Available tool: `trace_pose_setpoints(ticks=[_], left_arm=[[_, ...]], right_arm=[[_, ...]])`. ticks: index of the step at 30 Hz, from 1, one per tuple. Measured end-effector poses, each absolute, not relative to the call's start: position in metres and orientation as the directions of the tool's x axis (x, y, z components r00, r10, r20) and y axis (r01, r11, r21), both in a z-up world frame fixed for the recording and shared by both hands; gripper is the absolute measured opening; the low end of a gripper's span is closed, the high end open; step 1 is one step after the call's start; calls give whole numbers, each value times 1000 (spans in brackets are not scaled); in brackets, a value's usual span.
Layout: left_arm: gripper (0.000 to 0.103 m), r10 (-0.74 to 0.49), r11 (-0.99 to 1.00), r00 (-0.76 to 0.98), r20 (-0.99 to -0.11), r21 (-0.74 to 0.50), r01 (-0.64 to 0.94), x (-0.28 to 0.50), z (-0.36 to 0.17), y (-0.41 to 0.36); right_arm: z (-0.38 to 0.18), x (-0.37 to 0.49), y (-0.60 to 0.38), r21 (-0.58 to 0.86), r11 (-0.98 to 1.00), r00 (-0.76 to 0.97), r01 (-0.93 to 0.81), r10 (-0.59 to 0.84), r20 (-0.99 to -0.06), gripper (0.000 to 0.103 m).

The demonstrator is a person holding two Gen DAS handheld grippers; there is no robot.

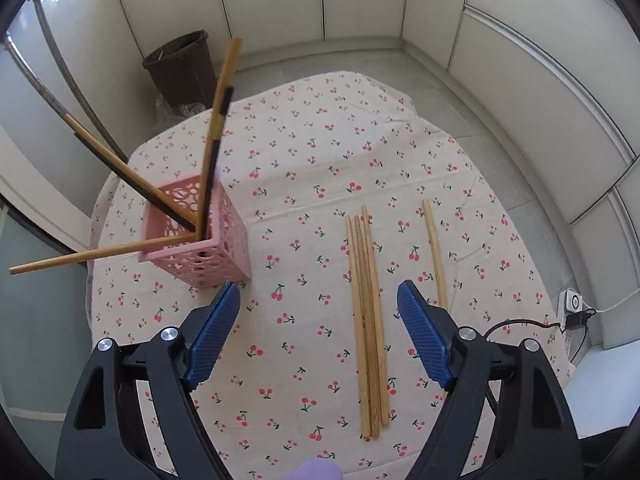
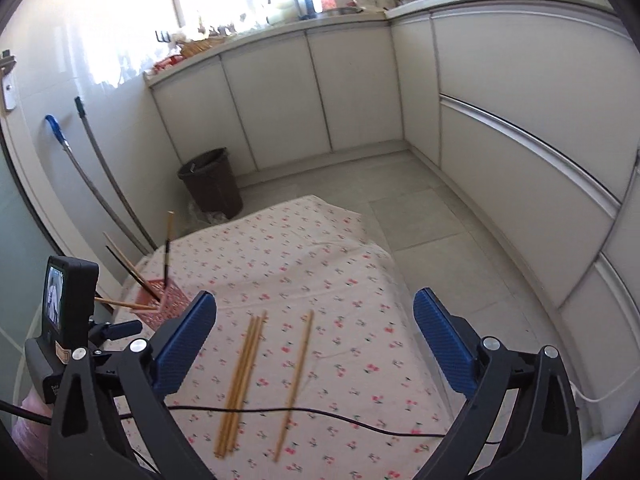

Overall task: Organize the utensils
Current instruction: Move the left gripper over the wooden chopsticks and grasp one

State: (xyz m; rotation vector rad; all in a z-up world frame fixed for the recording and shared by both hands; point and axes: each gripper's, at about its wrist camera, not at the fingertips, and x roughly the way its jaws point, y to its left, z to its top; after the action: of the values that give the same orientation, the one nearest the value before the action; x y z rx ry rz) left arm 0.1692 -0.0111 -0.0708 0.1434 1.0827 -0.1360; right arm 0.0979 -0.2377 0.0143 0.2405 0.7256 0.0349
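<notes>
Blue-padded fingers (image 1: 216,336) of the left gripper (image 1: 319,300) are seen spread wide at the near edge of the left wrist view, with nothing between them and only the cherry-print cloth of the desk (image 1: 304,152) below. The right gripper (image 2: 315,314) is likewise held wide open and empty in its own view, a black cable (image 2: 320,414) being draped across the cloth just beyond it. A bundle of wooden chopsticks (image 1: 368,320) is laid lengthwise on the cloth to the right of centre, and a single chopstick (image 1: 435,254) is laid just to the right of the bundle, apart from it. Farther off and to the left, a pink perforated holder (image 1: 200,236) is stood near the desk's left edge; several chopsticks, some wooden and some dark-tipped, are leaned out of it at different angles. Beyond the desk, a dark wastebasket (image 1: 182,66) is placed on the tiled floor against white cabinets (image 1: 360,0).
</notes>
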Motion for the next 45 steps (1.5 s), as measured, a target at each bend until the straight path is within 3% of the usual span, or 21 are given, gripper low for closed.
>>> trace_pose_setpoints(ticks=[11, 15, 19, 32, 40, 45], left_arm=[[76, -15, 992, 314, -949, 25, 123, 226, -127, -35], [48, 25, 993, 304, -952, 59, 106, 243, -138, -38], [37, 30, 994, 284, -958, 58, 93, 253, -151, -33], [36, 1, 996, 247, -969, 22, 83, 276, -173, -31], [11, -15, 990, 229, -973, 19, 142, 283, -184, -43], [5, -38, 988, 256, -966, 3, 157, 283, -184, -50]], right_arm=[[-18, 102, -286, 335, 933, 675, 135, 161, -720, 96], [-21, 104, -289, 354, 926, 666, 133, 180, -724, 96], [-26, 106, -286, 354, 927, 654, 125, 191, -732, 96], [-40, 115, -281, 337, 933, 618, 126, 192, -763, 96], [-48, 120, -276, 314, 940, 599, 132, 177, -781, 96], [-58, 128, -275, 346, 927, 574, 144, 206, -793, 96]])
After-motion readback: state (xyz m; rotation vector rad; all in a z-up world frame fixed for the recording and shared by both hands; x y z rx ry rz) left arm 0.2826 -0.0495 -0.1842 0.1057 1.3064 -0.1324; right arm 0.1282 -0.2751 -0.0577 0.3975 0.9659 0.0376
